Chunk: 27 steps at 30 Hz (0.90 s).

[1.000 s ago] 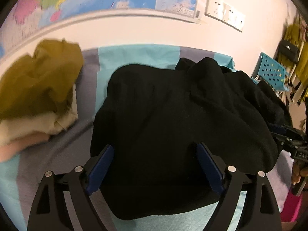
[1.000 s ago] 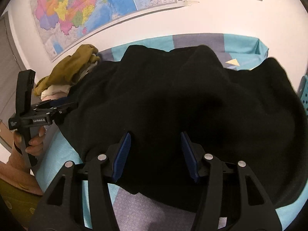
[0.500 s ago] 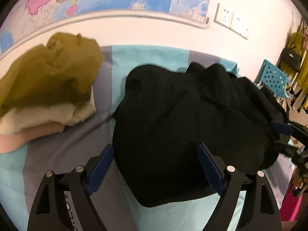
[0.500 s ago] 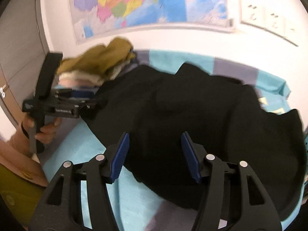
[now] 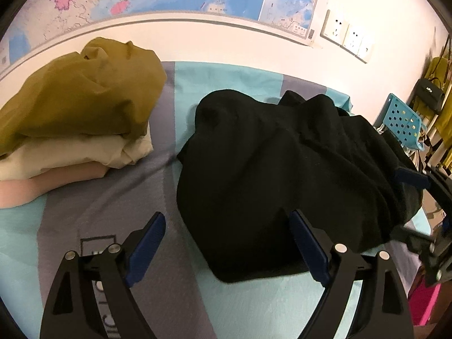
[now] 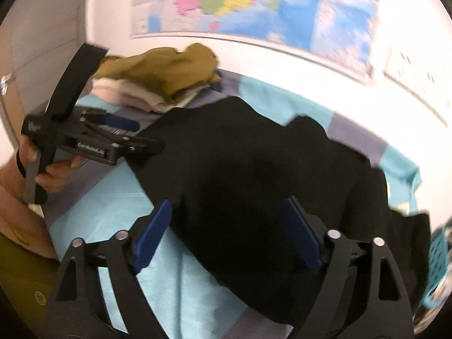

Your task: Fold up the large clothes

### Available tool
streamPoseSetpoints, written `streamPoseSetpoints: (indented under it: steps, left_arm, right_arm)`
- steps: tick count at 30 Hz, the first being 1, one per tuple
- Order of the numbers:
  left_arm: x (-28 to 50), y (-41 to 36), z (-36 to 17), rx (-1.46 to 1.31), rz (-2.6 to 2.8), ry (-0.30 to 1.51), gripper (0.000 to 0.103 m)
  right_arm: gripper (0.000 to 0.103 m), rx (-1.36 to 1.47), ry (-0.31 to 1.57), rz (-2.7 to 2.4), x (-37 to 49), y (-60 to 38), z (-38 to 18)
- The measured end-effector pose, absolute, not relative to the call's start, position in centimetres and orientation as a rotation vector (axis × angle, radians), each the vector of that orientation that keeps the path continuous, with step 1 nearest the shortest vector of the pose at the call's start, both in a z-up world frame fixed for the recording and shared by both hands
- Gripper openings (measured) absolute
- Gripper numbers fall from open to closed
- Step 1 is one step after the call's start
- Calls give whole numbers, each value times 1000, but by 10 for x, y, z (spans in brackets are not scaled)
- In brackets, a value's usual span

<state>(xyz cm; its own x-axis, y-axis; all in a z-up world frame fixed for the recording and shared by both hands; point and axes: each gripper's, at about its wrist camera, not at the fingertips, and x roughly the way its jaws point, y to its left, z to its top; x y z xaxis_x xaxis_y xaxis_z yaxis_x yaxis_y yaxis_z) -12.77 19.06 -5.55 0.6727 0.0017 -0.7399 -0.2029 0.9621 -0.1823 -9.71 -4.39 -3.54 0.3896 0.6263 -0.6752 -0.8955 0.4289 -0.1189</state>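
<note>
A large black garment (image 5: 282, 169) lies bunched on the blue and grey striped sheet (image 5: 84, 212). It also shows in the right wrist view (image 6: 268, 169). My left gripper (image 5: 226, 240) is open and empty, just in front of the garment's near left edge. My right gripper (image 6: 228, 231) is open and empty, hovering over the garment's near edge. The left gripper also shows in the right wrist view (image 6: 127, 130), at the garment's left side. The right gripper shows in the left wrist view (image 5: 418, 192) at the garment's right end.
A stack of folded clothes, olive on top (image 5: 79, 99), then cream and pink, sits at the left against the wall. A map and wall sockets (image 5: 347, 38) are behind. A blue perforated chair (image 5: 401, 118) stands at the far right.
Both grippers have pulled back and swung left. The right gripper's fingers have opened wider. The garment now lies more to the right of the left gripper, and more sheet shows.
</note>
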Motion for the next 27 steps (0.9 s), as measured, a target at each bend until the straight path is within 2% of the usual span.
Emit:
streamPoseSetpoints:
  steps: [12, 15, 17, 20, 27]
  left_arm:
    - [-165, 202, -65, -362, 85, 853, 86]
    - [-168, 198, -68, -399, 37, 864, 86]
    - [-167, 192, -71, -413, 1, 873, 86]
    - [-161, 183, -75, -450, -59, 886, 86]
    - [-135, 169, -73, -564, -193, 850, 86]
  right_arm:
    - [83, -879, 507, 1013, -122, 3, -88]
    - [68, -867, 503, 990, -115, 4, -90]
    - [55, -811, 529, 998, -109, -1, -83]
    - [47, -676, 596, 1019, -94, -7, -68]
    - [45, -451, 699, 1049, -71, -17, -56]
